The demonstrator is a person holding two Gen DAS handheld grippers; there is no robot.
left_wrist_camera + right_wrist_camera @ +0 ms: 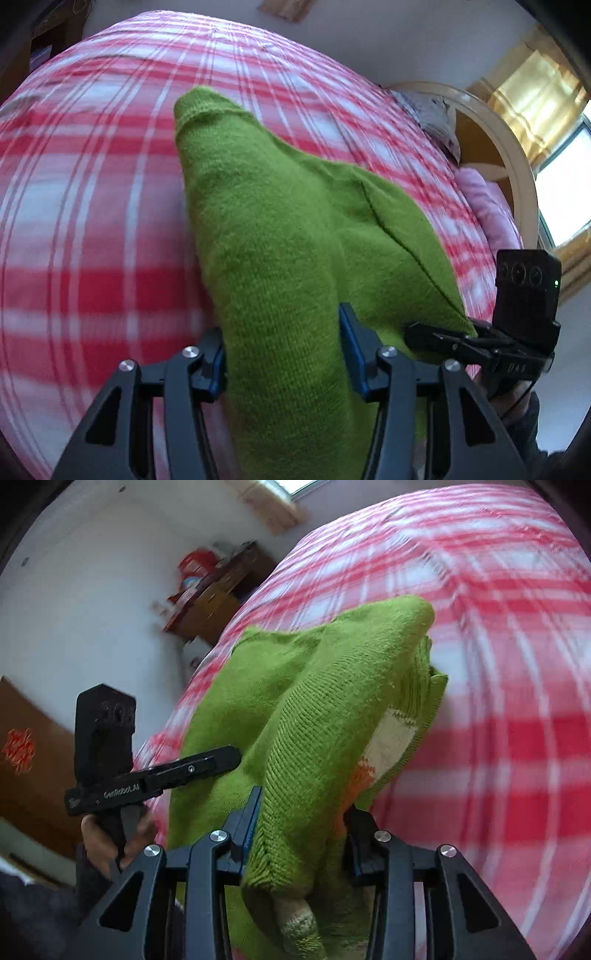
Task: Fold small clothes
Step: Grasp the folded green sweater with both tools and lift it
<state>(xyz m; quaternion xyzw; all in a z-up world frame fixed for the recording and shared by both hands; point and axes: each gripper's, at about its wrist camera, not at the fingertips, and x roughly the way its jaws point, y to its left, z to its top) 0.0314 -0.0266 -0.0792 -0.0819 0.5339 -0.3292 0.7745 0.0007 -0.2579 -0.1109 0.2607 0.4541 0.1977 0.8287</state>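
A green knit sweater (280, 229) hangs bunched above the red and white plaid bed cover (92, 206), with both grippers holding it. My left gripper (282, 350) is shut on a thick fold of it, the blue pads pressing from both sides. My right gripper (301, 823) is shut on another bunched part of the sweater (325, 720), where a white and orange pattern shows. Each view catches the other gripper from the side at the cloth's edge: the right gripper (417, 330) and the left gripper (221, 758). The far part of the sweater rests on the plaid bed cover (498, 738).
A curved wooden headboard (517, 166) and a pink pillow (487, 206) lie to the right of the bed, with a window and yellow curtains (535, 92) behind. A cluttered wooden desk (218, 598) stands by the white wall. A person's hand (110, 842) grips the left handle.
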